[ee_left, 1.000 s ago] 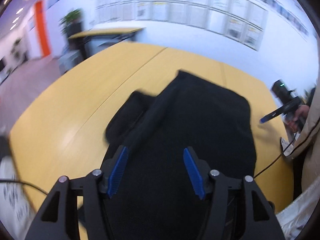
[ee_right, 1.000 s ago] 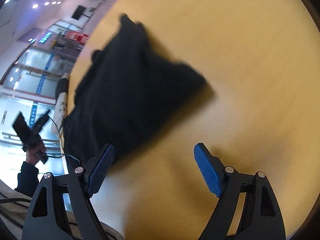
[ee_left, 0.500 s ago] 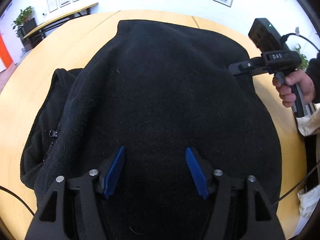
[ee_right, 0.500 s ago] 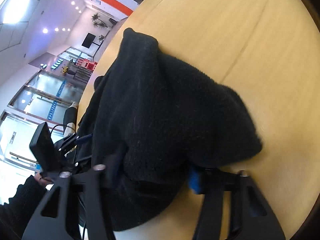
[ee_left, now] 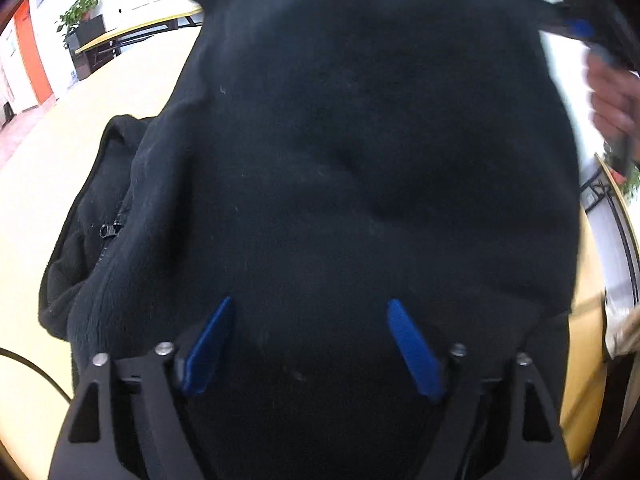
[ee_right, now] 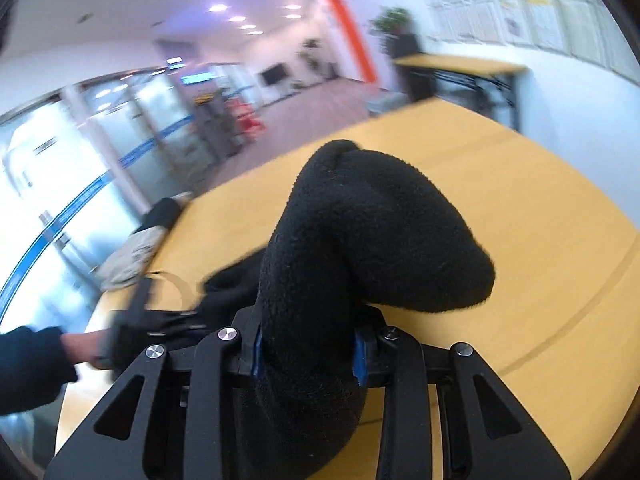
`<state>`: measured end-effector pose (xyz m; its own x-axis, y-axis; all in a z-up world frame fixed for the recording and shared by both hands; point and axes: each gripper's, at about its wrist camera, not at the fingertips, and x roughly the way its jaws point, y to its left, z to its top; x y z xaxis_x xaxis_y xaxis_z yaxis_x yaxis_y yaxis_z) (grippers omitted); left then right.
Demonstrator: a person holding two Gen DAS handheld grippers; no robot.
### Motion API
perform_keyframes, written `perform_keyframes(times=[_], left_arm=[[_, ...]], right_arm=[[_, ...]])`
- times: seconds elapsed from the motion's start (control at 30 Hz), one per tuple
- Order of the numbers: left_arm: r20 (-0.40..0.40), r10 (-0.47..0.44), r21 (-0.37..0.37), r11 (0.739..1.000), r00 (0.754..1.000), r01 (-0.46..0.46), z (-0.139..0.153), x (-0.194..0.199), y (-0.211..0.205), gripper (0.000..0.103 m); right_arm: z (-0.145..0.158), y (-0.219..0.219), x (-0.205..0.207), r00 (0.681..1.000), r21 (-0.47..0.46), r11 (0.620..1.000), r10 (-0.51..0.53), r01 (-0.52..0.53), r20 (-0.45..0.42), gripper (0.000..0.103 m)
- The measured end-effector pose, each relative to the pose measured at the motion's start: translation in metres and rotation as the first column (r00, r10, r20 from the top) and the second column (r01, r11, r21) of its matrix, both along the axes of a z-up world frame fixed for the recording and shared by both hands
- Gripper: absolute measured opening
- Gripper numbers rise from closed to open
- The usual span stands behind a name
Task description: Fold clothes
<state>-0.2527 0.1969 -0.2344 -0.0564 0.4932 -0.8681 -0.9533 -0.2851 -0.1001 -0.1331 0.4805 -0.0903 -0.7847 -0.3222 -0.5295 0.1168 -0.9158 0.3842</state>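
A black fleece jacket (ee_left: 360, 160) lies on the yellow table (ee_left: 48, 184) and fills the left wrist view; its zipper pull (ee_left: 107, 230) shows at the left. My left gripper (ee_left: 308, 344) is open, its blue pads apart just over the fabric. My right gripper (ee_right: 306, 350) is shut on a thick fold of the black fleece jacket (ee_right: 372, 240) and holds it lifted above the table (ee_right: 540, 240). The right gripper also shows blurred at the top right of the left wrist view (ee_left: 580, 28), at the jacket's far edge.
The person's hand (ee_left: 612, 96) holds the right gripper's handle. The left hand and sleeve (ee_right: 36, 364) show in the right wrist view. A cable (ee_left: 36, 368) runs across the table at lower left. A second table (ee_right: 460, 66) and plant stand by the wall.
My right gripper has closed on the jacket's edge and lifted it off the table. My left gripper has moved in closer over the jacket and stays open.
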Motion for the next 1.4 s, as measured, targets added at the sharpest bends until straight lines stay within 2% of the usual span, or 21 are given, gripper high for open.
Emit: perform_keyframes(times=[0.07, 0.17, 0.27, 0.33, 0.53, 0.6, 0.67, 0.77, 0.87, 0.9, 1.03, 1.1, 1.2, 1.3, 1.4], left_arm=[[0.008, 0.007, 0.023, 1.0, 1.0, -0.007, -0.002, -0.001, 0.01, 0.09], [0.003, 0.021, 0.035, 0.999, 1.0, -0.021, -0.004, -0.003, 0.016, 0.094], [0.004, 0.032, 0.04, 0.999, 0.999, -0.032, -0.004, -0.005, 0.017, 0.094], [0.01, 0.038, 0.042, 0.998, 0.999, -0.039, 0.0, -0.007, 0.014, 0.091], [0.048, 0.127, 0.092, 0.987, 0.991, -0.131, 0.013, -0.035, -0.004, 0.085], [0.048, 0.133, 0.105, 0.985, 0.99, -0.137, 0.017, -0.042, -0.004, 0.085], [0.015, 0.081, 0.117, 0.99, 0.997, -0.082, 0.023, -0.042, 0.005, 0.085], [0.001, 0.046, 0.068, 0.997, 0.999, -0.046, 0.015, -0.05, 0.022, 0.085], [0.021, 0.012, 0.07, 0.997, 1.0, -0.014, 0.01, -0.061, 0.028, 0.085], [0.04, 0.015, 0.073, 0.997, 0.999, -0.017, 0.012, -0.065, 0.027, 0.081], [0.127, 0.013, 0.207, 0.978, 0.992, -0.04, 0.036, -0.076, 0.0, 0.08], [0.134, 0.061, 0.218, 0.972, 0.989, -0.089, 0.037, -0.087, -0.008, 0.08], [0.129, 0.045, 0.148, 0.987, 0.991, -0.064, 0.021, -0.086, -0.003, 0.079], [0.022, -0.006, 0.086, 0.996, 1.0, 0.004, 0.008, -0.053, -0.013, 0.082], [0.036, -0.001, 0.122, 0.992, 0.999, -0.004, 0.019, -0.048, -0.019, 0.082]], right_arm=[[0.012, -0.019, 0.015, 0.995, -0.017, 0.996, 0.089, -0.09, -0.034, 0.03], [0.009, -0.037, 0.037, 0.984, -0.081, 0.981, 0.173, -0.176, -0.041, 0.03], [-0.012, -0.035, 0.047, 0.979, -0.124, 0.972, 0.202, -0.201, -0.001, 0.03], [-0.022, -0.031, 0.051, 0.977, -0.136, 0.968, 0.214, -0.21, 0.017, 0.03], [-0.054, -0.02, 0.061, 0.966, -0.174, 0.956, 0.25, -0.235, 0.071, 0.03], [-0.054, -0.015, 0.062, 0.97, -0.195, 0.956, 0.233, -0.218, 0.061, 0.03], [-0.05, -0.01, 0.063, 0.976, -0.206, 0.959, 0.21, -0.196, 0.051, 0.03], [-0.051, 0.011, 0.07, 0.987, -0.242, 0.96, 0.155, -0.138, 0.052, 0.03], [-0.056, 0.032, 0.073, 0.994, -0.257, 0.964, 0.094, -0.075, 0.063, 0.029], [-0.058, 0.039, 0.074, 0.995, -0.261, 0.964, 0.073, -0.053, 0.066, 0.029], [-0.076, 0.084, 0.076, 0.994, -0.308, 0.95, -0.023, 0.053, 0.102, 0.03], [-0.087, 0.107, 0.077, 0.99, -0.326, 0.94, -0.064, 0.102, 0.125, 0.029], [-0.102, 0.127, 0.074, 0.985, -0.324, 0.937, -0.087, 0.133, 0.151, 0.029], [-0.105, 0.131, 0.066, 0.986, -0.312, 0.942, -0.08, 0.124, 0.149, 0.029], [-0.109, 0.142, 0.061, 0.986, -0.349, 0.929, -0.077, 0.125, 0.149, 0.03]])
